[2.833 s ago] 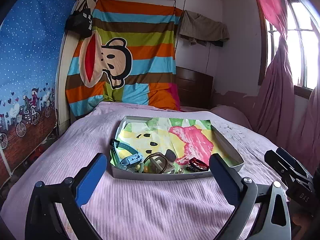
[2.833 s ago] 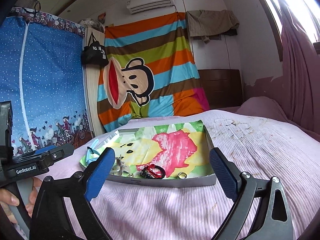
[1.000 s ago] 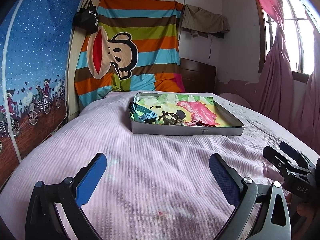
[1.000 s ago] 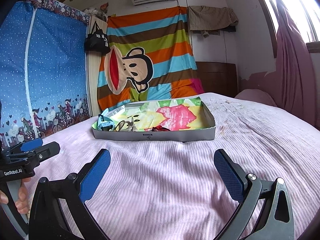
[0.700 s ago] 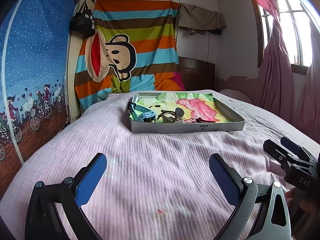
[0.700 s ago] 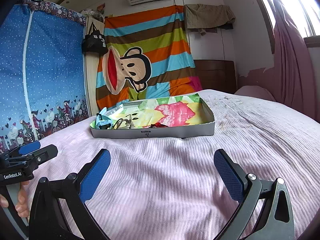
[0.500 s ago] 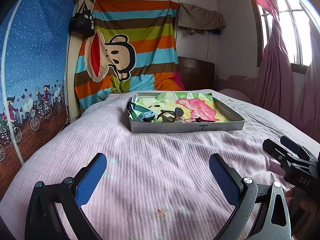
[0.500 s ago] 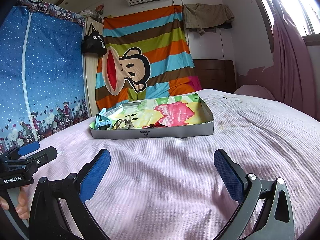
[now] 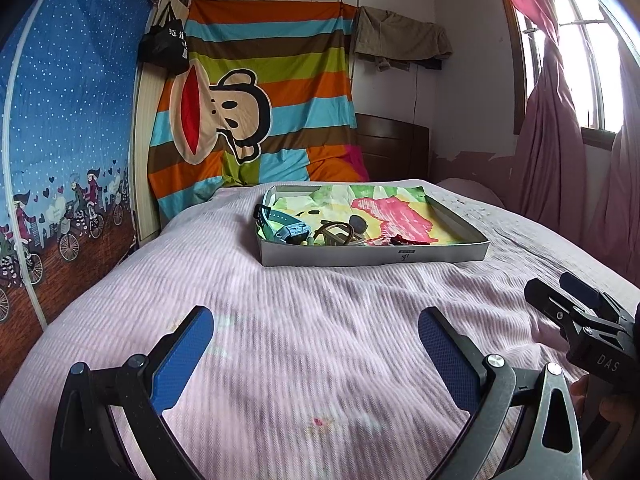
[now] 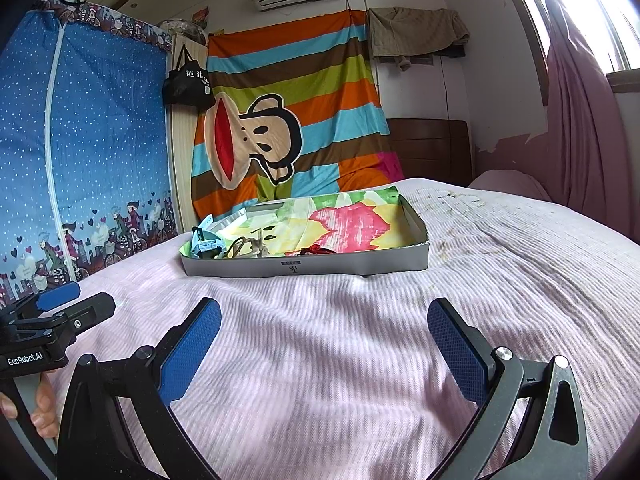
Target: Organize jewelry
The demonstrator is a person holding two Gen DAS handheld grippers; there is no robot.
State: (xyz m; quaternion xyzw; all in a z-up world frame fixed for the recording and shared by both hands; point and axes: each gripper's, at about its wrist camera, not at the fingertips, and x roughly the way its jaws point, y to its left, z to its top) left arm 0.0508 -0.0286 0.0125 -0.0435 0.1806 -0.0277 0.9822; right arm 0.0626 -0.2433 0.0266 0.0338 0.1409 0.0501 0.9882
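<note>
Two handheld grippers hover low over a pink bedspread [image 9: 320, 320], side by side and both empty: the left gripper [image 9: 316, 344] and the right gripper [image 10: 324, 340] each have their blue-padded jaws spread wide with nothing between them. Farther up the bed, well apart from both tools, a shallow grey tray [image 9: 372, 257] lined with a bright floral cloth holds the jewelry, bunched at its near-left end: a teal watch [image 9: 286, 229], a brown strap [image 9: 336, 234] and a dark red bracelet [image 9: 404, 240]. Beyond hang a striped cartoon-monkey blanket [image 9: 256, 92] and pink curtains [image 9: 560, 152].
</note>
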